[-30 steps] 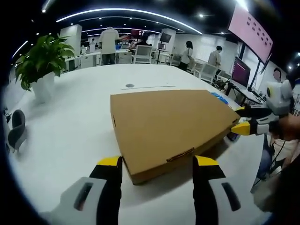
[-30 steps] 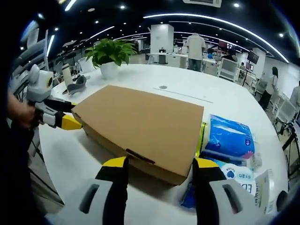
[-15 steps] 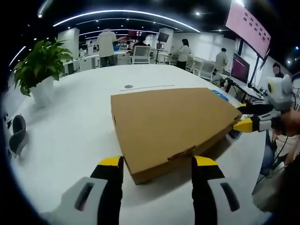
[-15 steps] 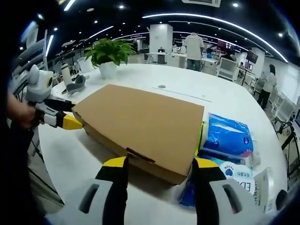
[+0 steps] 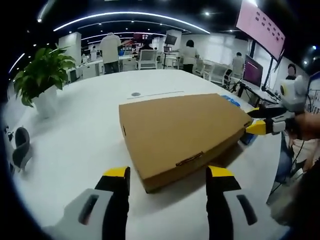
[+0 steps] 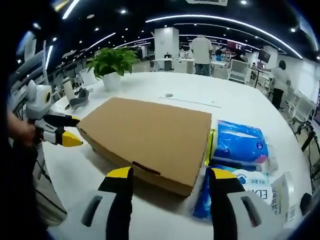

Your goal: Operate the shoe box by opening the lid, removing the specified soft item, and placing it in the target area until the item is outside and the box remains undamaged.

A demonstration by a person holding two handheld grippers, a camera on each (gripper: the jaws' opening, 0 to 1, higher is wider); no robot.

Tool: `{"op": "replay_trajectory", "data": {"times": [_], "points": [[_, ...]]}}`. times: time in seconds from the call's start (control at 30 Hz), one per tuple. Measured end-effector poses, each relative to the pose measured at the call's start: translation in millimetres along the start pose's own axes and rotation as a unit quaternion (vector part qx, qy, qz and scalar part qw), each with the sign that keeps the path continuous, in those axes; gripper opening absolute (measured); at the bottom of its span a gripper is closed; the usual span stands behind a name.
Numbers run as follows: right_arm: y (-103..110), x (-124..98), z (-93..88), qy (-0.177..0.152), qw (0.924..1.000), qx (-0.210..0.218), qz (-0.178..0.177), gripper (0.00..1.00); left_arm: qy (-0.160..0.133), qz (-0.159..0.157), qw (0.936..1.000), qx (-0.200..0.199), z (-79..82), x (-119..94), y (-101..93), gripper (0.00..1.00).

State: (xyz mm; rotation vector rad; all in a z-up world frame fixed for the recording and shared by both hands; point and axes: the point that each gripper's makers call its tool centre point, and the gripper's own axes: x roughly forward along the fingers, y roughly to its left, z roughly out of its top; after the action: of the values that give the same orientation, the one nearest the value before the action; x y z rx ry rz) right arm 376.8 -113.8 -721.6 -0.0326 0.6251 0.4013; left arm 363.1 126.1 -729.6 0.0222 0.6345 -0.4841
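Approaching closed cardboard shoe box (image 5: 182, 134) lying flat on white table (image 5: 75, 145), lid-opening step pending; left gripper (image 5: 167, 175) and right gripper (image 6: 170, 175) hovering at opposite ends, jaws apart, empty; next likely needing purchase under lid edge.

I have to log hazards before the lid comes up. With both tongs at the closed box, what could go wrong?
The shoe box is thin cardboard; the left tongs and right tongs, open at opposite ends, might crease the lid or tear its tab.

Lifting could shove the box into the blue packs beside it.
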Motion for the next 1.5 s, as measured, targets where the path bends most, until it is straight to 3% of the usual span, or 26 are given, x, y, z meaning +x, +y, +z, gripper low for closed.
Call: {"op": "replay_trajectory", "data": {"times": [0.23, 0.47, 0.57, 0.67, 0.77, 0.83, 1.07, 1.27, 1.4, 1.5], "points": [[-3, -29, 21.5, -0.051, 0.9986, -0.011, 0.007, 0.74, -0.043, -0.011, 0.9986, -0.027, 19.9, -27, -6.9, 0.7], [2, -69, 49.7, -0.126, 0.9899, -0.064, 0.013, 0.84, -0.101, -0.04, 0.9937, -0.027, 48.0, -62, -27.7, 0.97], [3, -84, 54.5, -0.146, 0.9872, -0.065, 0.011, 0.86, -0.105, -0.041, 0.9933, -0.026, 48.9, -74, -32.5, 0.99], [6, -105, 73.5, -0.213, 0.9751, -0.061, 0.014, 0.89, -0.111, -0.029, 0.9931, -0.022, 49.4, -87, -32.8, 0.99], [2, -119, 77.3, -0.246, 0.9664, -0.073, 0.0, 0.96, -0.137, -0.009, 0.9906, 0.0, 56.1, -100, -28.8, 0.99], [-1, -125, 78.1, -0.267, 0.9616, -0.064, -0.003, 0.96, -0.135, -0.004, 0.9909, 0.006, 54.9, -105, -28.9, 0.99], [-8, -122, 77.8, -0.277, 0.9592, -0.057, -0.004, 0.97, -0.154, 0.039, 0.9871, 0.016, 51.6, -115, -16.4, 0.99], [-2, -117, 85.6, -0.287, 0.9553, -0.067, 0.014, 0.98, -0.173, 0.044, 0.9838, 0.018, 51.9, -126, -16.5, 0.99], [1, -115, 86.4, -0.288, 0.9553, -0.064, 0.02, 0.99, -0.146, 0.058, 0.9876, 0.002, 40.6, -126, -6.2, 0.99], [5, -112, 83.6, -0.284, 0.9556, -0.076, 0.023, 0.98, -0.144, 0.07, 0.987, -0.009, 34.8, -129, 4.1, 0.99]]}}
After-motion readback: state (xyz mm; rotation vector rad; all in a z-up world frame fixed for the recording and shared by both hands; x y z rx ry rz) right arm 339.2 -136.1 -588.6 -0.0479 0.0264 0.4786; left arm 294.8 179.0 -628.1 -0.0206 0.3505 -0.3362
